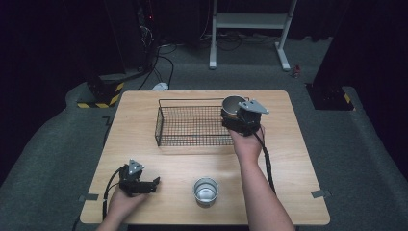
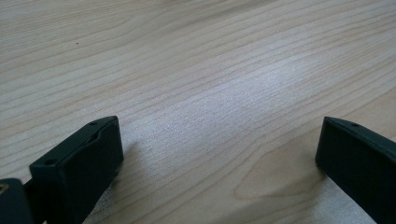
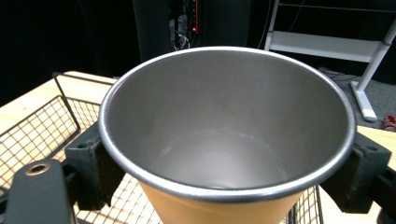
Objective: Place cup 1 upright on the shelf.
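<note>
Two cups, one wire basket point(image 1: 192, 126), two grippers. Right gripper point(image 1: 239, 119) over the basket's right end, toward the table's point(image 1: 288, 144) far right; its fingers point(image 3: 91, 163) clamp the first cup point(image 3: 224, 135) from both sides, cup upright, open mouth up, orange outside. Second cup point(image 1: 206, 191) stands alone near the near edge, centre. Left gripper point(image 1: 146, 185) rests by the near-left corner, fingers point(image 2: 79, 163) spread wide, nothing between them.

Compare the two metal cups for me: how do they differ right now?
The held cup is clamped in the right gripper at the wire basket's right end; the loose cup stands free on the table near the front edge. The held cup shows an orange outer wall; the loose cup looks plain silver. Both are upright, open and empty.
</note>
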`<state>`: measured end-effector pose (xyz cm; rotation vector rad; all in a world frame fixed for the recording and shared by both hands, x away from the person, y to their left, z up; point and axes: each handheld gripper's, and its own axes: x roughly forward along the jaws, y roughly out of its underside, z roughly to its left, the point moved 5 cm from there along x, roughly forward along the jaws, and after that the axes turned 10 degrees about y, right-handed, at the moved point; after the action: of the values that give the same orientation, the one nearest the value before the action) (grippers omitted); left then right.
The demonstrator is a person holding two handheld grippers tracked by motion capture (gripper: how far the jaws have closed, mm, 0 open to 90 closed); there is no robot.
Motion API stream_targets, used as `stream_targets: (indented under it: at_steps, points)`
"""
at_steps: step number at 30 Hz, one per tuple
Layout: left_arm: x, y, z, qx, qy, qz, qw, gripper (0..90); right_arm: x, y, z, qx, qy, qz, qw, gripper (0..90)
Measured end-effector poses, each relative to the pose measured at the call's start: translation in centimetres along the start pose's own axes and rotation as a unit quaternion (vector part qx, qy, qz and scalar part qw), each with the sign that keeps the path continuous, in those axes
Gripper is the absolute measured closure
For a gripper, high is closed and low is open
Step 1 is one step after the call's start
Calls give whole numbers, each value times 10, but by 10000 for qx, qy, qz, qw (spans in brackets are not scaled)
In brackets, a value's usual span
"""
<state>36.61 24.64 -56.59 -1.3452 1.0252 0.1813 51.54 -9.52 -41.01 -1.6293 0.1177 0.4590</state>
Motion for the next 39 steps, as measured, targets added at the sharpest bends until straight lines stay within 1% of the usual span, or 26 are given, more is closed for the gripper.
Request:
stream_targets:
  at_steps: [1,3,7,9,10,11,17,18,20,22,23,26,27,29,32,33,35,39]
  points:
    - [0,0,0,25,-8,8,10000,12,3,0,-1,31,0,-21,10000,137]
    - [0,0,0,25,3,27,10000,12,7,-1,-2,52,19,42,10000,138]
    - [0,0,0,27,2,27,10000,12,12,-1,-3,14,59,81,9999,137]
    - [0,0,0,1,8,12,10000,12,19,-1,-3,-21,136,94,9999,137]
    - [0,0,0,6,7,14,10000,12,21,-1,-3,-37,129,117,9998,137]
    - [0,0,0,4,7,13,10000,12,22,-1,-3,-3,130,160,9998,137]
    - [0,0,1,37,-5,23,10000,12,32,2,1,-52,162,254,9995,137]
    - [0,0,0,4,7,12,10000,12,33,3,1,-66,160,269,9995,137]
    - [0,0,0,35,-3,22,10000,12,37,6,2,-68,162,319,9993,137]
    - [0,0,0,2,7,12,10000,12,41,9,4,-115,199,400,9989,137]
    - [0,0,1,38,-4,23,10000,12,42,10,4,-124,201,416,9989,137]
    - [0,0,0,19,4,16,10000,12,48,16,6,-127,179,513,9984,136]
    - [0,0,0,5,8,9,10000,12,49,17,6,-161,176,545,9982,136]
    - [0,0,1,37,-2,20,10000,12,52,20,8,-136,171,605,9979,136]
    - [0,0,0,5,13,13,10000,12,54,23,9,-143,172,653,9976,136]
    - [0,0,0,9,11,13,10000,12,55,24,8,-149,167,670,9975,137]
    - [0,0,0,8,12,14,10000,12,56,27,9,-88,159,721,9972,137]
    - [0,0,1,36,5,22,10000,12,61,34,5,-108,175,848,9962,137]
